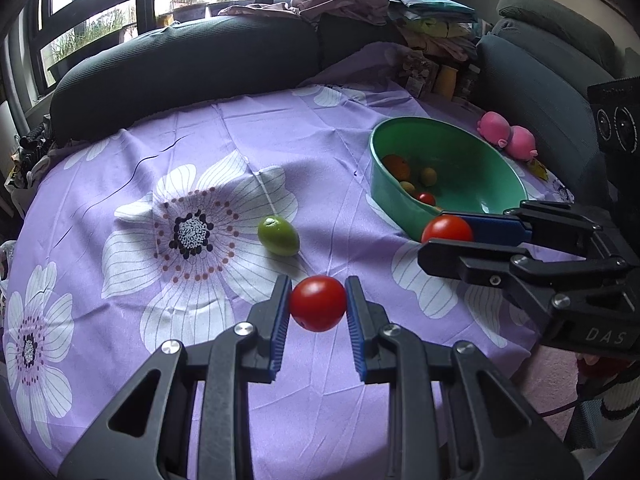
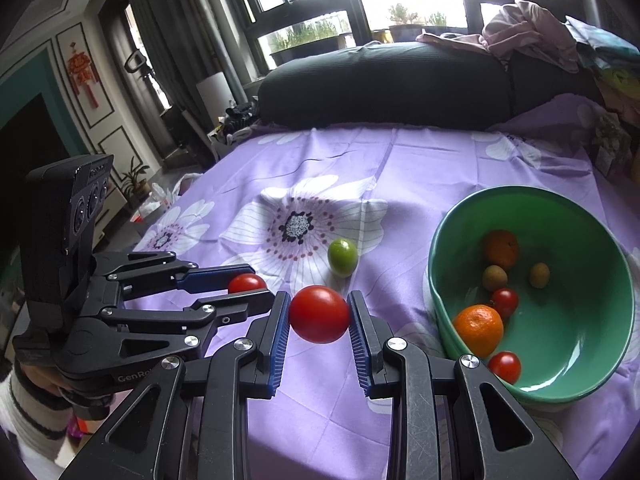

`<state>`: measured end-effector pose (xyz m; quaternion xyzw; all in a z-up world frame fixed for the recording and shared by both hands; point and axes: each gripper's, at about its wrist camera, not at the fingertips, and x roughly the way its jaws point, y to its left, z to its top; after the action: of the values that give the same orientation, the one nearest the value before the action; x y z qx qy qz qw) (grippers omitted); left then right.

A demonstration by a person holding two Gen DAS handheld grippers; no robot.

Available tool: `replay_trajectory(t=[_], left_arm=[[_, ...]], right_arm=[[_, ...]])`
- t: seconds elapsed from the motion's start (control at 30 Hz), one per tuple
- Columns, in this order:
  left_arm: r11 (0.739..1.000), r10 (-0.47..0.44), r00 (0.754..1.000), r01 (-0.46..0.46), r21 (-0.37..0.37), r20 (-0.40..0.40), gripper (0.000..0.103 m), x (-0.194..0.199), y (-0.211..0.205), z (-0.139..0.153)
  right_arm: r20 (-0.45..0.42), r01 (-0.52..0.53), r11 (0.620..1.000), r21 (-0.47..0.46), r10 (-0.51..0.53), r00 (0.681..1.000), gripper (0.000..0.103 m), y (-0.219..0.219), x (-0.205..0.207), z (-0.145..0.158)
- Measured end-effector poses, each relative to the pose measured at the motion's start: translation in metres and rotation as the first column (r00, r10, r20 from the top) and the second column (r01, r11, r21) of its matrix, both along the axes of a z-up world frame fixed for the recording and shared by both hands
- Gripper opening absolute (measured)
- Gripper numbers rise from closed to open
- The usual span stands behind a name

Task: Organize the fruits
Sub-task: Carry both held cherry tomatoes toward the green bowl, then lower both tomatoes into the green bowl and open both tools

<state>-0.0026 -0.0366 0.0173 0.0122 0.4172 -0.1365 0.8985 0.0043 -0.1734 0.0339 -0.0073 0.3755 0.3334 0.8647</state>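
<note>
Tomato (image 1: 318,303), pinched in my left gripper (image 1: 318,308), hangs above the purple cloth (image 1: 120,152); carry it level to the green bowl (image 1: 400,206). Right gripper (image 2: 319,316) clamps another tomato (image 2: 319,314) (bowl just beside); release low inside.

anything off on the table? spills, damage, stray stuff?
No spills or damage. Only stray: one green fruit lying loose on the purple cloth, left of the green bowl. Each tool, left and right, holds a red tomato squarely.
</note>
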Motion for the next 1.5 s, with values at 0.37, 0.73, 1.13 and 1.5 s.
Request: replay_trajectory(t=[0.37,0.73,1.13,1.5], left_arm=[[0.999,-0.049,0.999,0.049,0.007,0.015,0.027,0.014,-0.019,0.005],[0.996,-0.094,0.995,0.094,0.005,0.042,0.027,0.029,-0.039,0.016],[0.987,-0.162,0.985,0.162,0.005,0.054,0.027,0.051,-0.069,0.02],[0.977,-0.213,0.976,0.212,0.029,0.037,0.027,0.069,-0.094,0.013]], right_arm=[[0.014,0.05,0.999,0.014,-0.05,0.999,0.031,-0.02,0.007,0.005],[0.039,0.1,0.995,0.027,-0.101,0.994,0.031,-0.04,0.011,0.014],[0.047,0.17,0.985,0.039,-0.172,0.984,0.031,-0.065,0.022,0.017],[0.035,0.22,0.974,0.045,-0.222,0.974,0.031,-0.086,0.033,0.009]])
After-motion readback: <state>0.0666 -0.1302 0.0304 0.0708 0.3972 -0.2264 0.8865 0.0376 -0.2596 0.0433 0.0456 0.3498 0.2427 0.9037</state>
